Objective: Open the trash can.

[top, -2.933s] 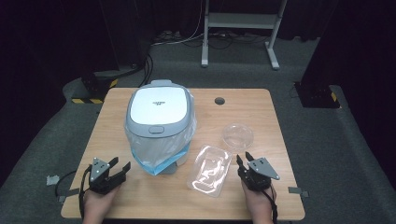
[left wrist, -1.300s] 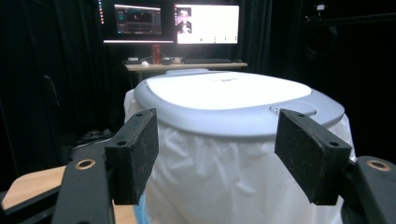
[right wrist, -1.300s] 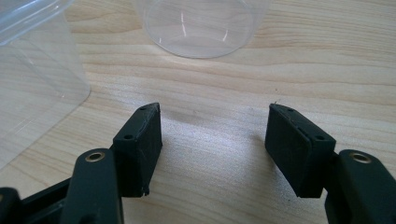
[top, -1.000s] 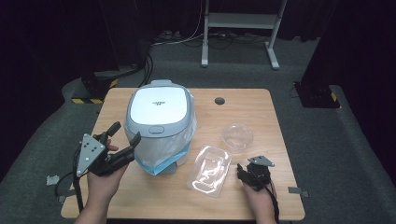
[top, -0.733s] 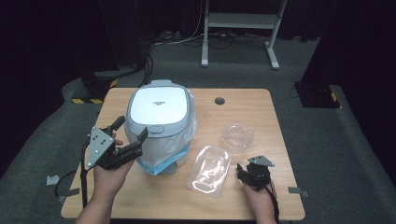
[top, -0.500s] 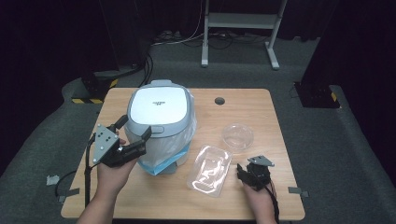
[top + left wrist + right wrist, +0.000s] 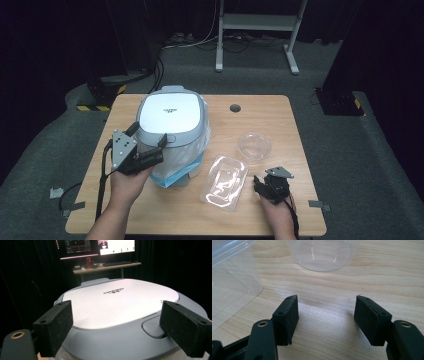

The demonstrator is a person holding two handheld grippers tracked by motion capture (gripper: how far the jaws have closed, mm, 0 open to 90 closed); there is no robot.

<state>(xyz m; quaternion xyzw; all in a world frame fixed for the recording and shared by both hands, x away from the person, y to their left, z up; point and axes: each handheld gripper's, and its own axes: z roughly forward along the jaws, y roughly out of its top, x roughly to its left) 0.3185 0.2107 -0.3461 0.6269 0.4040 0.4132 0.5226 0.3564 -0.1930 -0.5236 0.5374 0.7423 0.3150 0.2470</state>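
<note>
Over on the left, the left gripper (image 7: 148, 140) was held up against the near side of the white and grey cooker (image 7: 171, 122), which stood on the wooden table (image 7: 280, 112) with a plastic bag (image 7: 200, 150) around it. Its jaws had just been opening and stood wide (nothing was pinched between them). Next came a clear tray (image 7: 225, 181) and a clear round bowl (image 7: 254, 146). The right gripper (image 7: 260, 185) rested low on the table near the tray, jaws apart and empty.
</note>
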